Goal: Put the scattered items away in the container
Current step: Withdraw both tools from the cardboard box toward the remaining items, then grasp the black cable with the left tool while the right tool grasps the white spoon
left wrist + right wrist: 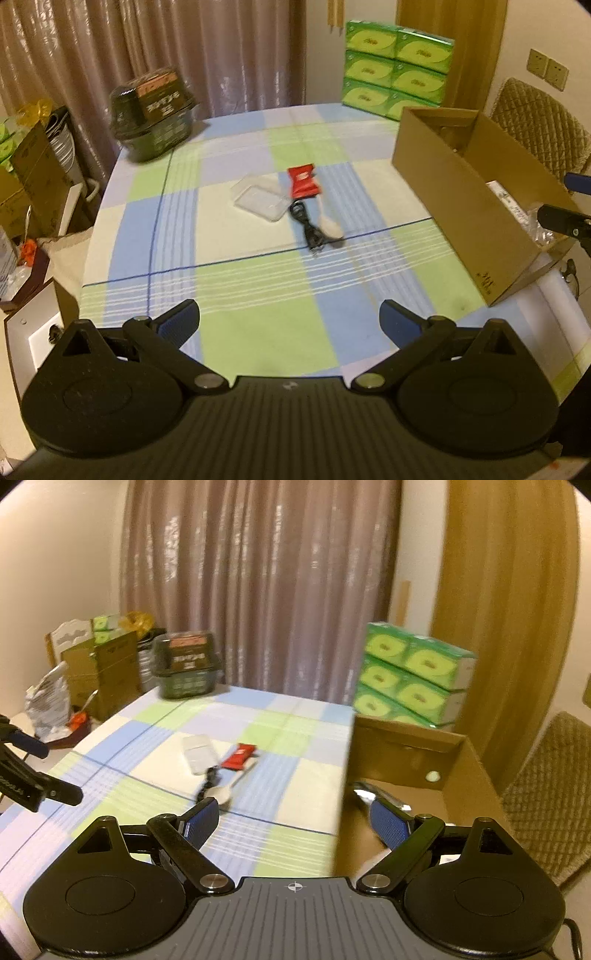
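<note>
A clear plastic lid (260,198) (199,754), a red snack packet (303,181) (239,757), a black cable (310,230) (207,786) and a white spoon (330,227) (225,792) lie together mid-table. The open cardboard box (469,206) (402,753) stands at the table's right edge with several items inside. My left gripper (290,323) is open and empty above the near table, well short of the items. My right gripper (295,818) is open and empty, hovering over the box's left wall.
A dark wrapped package (157,114) (186,668) sits at the table's far left corner. Stacked green tissue packs (397,70) (410,675) stand behind the box. A quilted chair (543,125) (550,786) is at the right. Boxes and clutter (33,184) crowd the left.
</note>
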